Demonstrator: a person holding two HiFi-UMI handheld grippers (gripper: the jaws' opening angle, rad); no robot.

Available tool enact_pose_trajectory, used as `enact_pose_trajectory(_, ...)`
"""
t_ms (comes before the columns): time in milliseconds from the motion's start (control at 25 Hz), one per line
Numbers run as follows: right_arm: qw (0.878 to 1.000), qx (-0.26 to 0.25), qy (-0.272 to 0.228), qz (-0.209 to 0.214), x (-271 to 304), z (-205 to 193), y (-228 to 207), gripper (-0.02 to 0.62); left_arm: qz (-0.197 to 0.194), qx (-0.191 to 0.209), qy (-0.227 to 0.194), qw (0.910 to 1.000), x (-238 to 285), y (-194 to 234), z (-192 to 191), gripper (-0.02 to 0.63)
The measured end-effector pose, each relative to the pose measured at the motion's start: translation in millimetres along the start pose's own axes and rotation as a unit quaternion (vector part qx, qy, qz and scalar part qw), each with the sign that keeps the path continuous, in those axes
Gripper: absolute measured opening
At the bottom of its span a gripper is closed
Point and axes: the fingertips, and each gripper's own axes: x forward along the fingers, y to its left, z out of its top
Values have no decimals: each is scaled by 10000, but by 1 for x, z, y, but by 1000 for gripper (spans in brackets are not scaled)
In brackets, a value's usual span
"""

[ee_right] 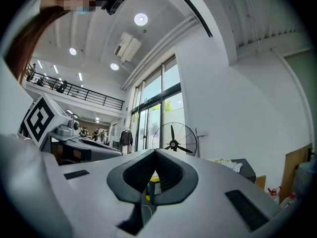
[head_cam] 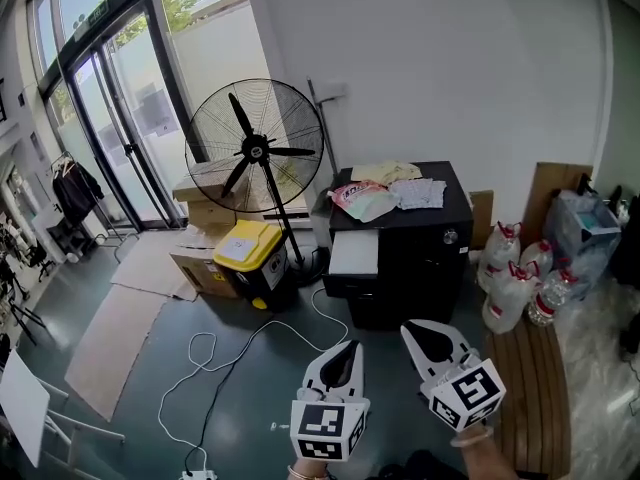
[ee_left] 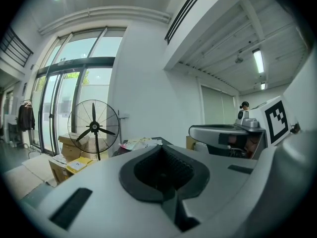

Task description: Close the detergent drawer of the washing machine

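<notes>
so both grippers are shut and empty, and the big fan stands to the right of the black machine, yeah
Not quite: the fan stands to the left of the black machine, as the head view shows. The left gripper and right gripper are both shut and empty.

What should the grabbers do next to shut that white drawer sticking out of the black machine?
Probably carry the left gripper forward to the white drawer sticking out of the black washing machine. It and the right gripper hang well short of it, jaws together and empty, so nothing can push yet.
</notes>
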Motion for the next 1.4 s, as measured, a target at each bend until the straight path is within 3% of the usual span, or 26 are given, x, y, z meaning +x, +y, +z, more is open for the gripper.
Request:
enact_pose_trajectory(440,9997,-103,149,186,64,-20,-35,25,142,-92,79,9998,61,40,-8,17)
enact_pose_trajectory(1080,9984,-222,258,457,177,-51,-121,25,507,-159,328,9980,186,112,-18,17)
enact_pose_trajectory(1400,9980,-140,438,426,204,-81,-156,25,610,-194,501,9967,224,130,-40,17)
